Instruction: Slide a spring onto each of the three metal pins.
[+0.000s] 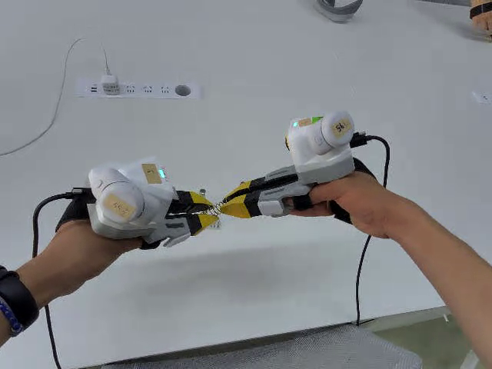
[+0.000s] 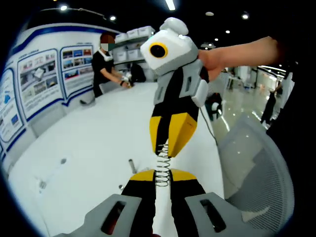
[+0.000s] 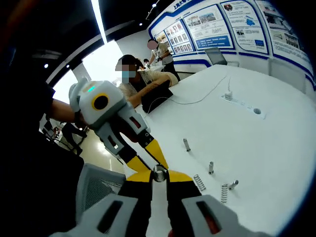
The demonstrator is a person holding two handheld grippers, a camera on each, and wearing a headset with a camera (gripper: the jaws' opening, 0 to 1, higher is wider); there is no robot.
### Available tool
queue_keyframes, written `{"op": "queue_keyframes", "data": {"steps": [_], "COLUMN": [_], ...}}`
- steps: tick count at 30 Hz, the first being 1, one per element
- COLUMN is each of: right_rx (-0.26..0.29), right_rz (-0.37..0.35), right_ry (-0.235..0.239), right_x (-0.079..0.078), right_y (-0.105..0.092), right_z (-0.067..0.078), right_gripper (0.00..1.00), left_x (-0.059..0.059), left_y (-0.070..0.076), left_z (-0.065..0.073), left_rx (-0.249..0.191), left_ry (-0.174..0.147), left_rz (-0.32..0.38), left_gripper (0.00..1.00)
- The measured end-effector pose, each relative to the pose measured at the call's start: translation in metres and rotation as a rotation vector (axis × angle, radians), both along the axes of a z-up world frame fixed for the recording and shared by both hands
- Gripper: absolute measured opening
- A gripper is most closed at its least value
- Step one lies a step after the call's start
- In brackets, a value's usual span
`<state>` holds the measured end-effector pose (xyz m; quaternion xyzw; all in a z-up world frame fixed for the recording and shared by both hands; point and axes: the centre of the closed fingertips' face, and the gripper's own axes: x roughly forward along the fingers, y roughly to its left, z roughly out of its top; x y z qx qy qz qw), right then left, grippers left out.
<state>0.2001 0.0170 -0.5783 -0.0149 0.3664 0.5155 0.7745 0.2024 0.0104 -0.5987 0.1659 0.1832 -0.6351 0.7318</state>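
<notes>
1. Above the white table (image 1: pixel 254 46), the left gripper (image 1: pixel 207 217) and the right gripper (image 1: pixel 228 206) meet tip to tip, with one spring (image 1: pixel 217 207) stretched between them.
2. The left gripper looks clenched on the near end of that spring. In the left gripper view its yellow tips pinch the lowest coils, and the spring (image 2: pixel 162 165) rises from them.
3. The right gripper (image 2: pixel 170 143) looks clenched on the other end. In the right gripper view the spring (image 3: pixel 159 173) appears end-on as a small ring, nipped between that gripper's own tips.
4. Progress, as I judge it: nothing is finished. The held spring is up in the air, well clear of the pins, and no pin I can see has a spring on it. All three pairings are left to do, and this looks like the first spring being gripped or passed across before it goes onto a pin.
5. Pins: three, counted in the right gripper view. The first pin (image 3: pixel 186 144) and the second pin (image 3: pixel 211 168) stand upright. The third pin (image 3: pixel 233 185) seems to lean or lie down, but it is too small to be sure.
6. Springs: three. One is held, while a second spring (image 3: pixel 199 181) and a third spring (image 3: pixel 223 192) lie loose on the table near the second and third pins.
7. Grippers: two, each in one of the person's hands.
</notes>
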Motion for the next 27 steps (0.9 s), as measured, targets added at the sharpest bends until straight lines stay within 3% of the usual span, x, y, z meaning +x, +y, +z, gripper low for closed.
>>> {"op": "queue_keyframes", "data": {"steps": [15,27], "right_rx": [-0.211,-0.261], "right_rz": [0.283,0.366], "right_ry": [-0.094,-0.125], "right_x": [0.001,0.006], "right_y": [0.002,0.003], "right_z": [0.029,0.038], "right_gripper": [0.12,0.12], "left_x": [0.003,0.004], "left_y": [-0.008,-0.011], "left_z": [0.03,0.043], "left_rx": [-0.128,-0.176], "left_ry": [0.049,0.062], "left_rz": [0.019,0.027], "left_gripper": [0.09,0.09]}}
